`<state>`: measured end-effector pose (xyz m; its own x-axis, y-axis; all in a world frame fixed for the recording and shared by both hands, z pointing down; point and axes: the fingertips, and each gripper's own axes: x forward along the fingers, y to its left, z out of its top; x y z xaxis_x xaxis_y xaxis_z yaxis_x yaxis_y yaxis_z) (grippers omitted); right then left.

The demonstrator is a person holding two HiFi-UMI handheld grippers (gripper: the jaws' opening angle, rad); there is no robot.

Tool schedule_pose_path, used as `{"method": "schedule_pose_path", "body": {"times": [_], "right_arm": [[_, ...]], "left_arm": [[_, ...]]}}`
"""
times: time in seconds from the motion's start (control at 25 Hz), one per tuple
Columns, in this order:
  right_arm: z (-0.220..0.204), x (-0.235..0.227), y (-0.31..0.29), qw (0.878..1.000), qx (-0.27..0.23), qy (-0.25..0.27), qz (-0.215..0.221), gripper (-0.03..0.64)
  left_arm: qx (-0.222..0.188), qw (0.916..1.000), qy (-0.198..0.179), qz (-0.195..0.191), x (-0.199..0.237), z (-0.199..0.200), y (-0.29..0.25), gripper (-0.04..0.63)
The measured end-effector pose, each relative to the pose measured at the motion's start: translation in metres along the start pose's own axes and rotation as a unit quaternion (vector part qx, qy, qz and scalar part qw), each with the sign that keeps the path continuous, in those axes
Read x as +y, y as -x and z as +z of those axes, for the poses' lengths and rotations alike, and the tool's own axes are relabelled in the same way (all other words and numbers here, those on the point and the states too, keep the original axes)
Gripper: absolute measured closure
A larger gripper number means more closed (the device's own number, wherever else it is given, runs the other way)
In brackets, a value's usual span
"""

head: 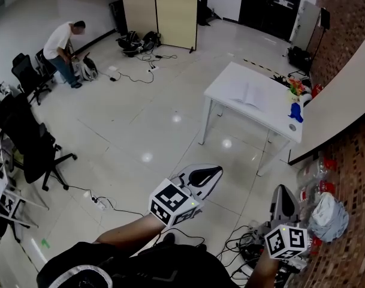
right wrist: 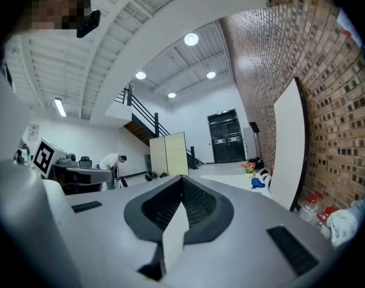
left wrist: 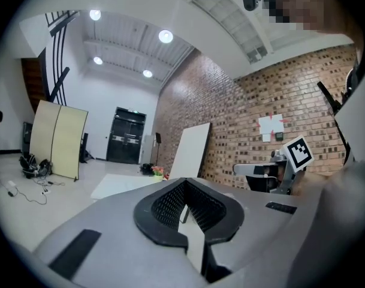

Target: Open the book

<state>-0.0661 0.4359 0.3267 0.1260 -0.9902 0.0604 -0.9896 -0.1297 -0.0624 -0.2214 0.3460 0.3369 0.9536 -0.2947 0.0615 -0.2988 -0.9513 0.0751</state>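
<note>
A book (head: 249,95) lies with its white pages spread on a white table (head: 227,80), far across the floor in the head view. My left gripper (head: 207,174) hovers over the floor well short of the table, jaws together and empty. My right gripper (head: 283,192) floats to its right, also shut with nothing in it. In the left gripper view the closed jaws of the left gripper (left wrist: 186,204) point level toward the distant table (left wrist: 119,185). The right gripper (right wrist: 180,207) likewise points level into the room.
Colourful toys and flowers (head: 296,95) sit at the table's right end. A white board (head: 341,104) leans on the brick wall. Bags and cables (head: 323,215) lie by my right side, a power strip (head: 99,204) to the left. Office chairs (head: 32,143) and a bending person (head: 63,44) are at far left.
</note>
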Motion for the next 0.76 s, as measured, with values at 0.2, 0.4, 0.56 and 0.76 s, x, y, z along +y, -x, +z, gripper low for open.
{"method": "schedule_pose_path", "body": {"times": [0.2, 0.4, 0.56, 0.76], "right_arm": [[-0.001, 0.003, -0.002, 1.0, 0.004, 0.0, -0.01, 0.615], [0.006, 0.011, 0.002, 1.0, -0.003, 0.004, -0.013, 0.615], [0.01, 0.009, 0.005, 1.0, -0.007, 0.006, -0.013, 0.615], [0.011, 0.003, 0.012, 1.0, -0.008, 0.008, -0.02, 0.615]], "left_arm": [[0.0, 1.0, 0.004, -0.001, 0.007, -0.002, 0.007, 0.6], [-0.004, 1.0, 0.004, -0.007, 0.004, 0.002, 0.015, 0.6], [-0.008, 0.9999, -0.002, -0.007, 0.001, 0.005, 0.014, 0.6], [-0.006, 0.9999, 0.002, -0.01, -0.005, 0.003, 0.013, 0.6]]}}
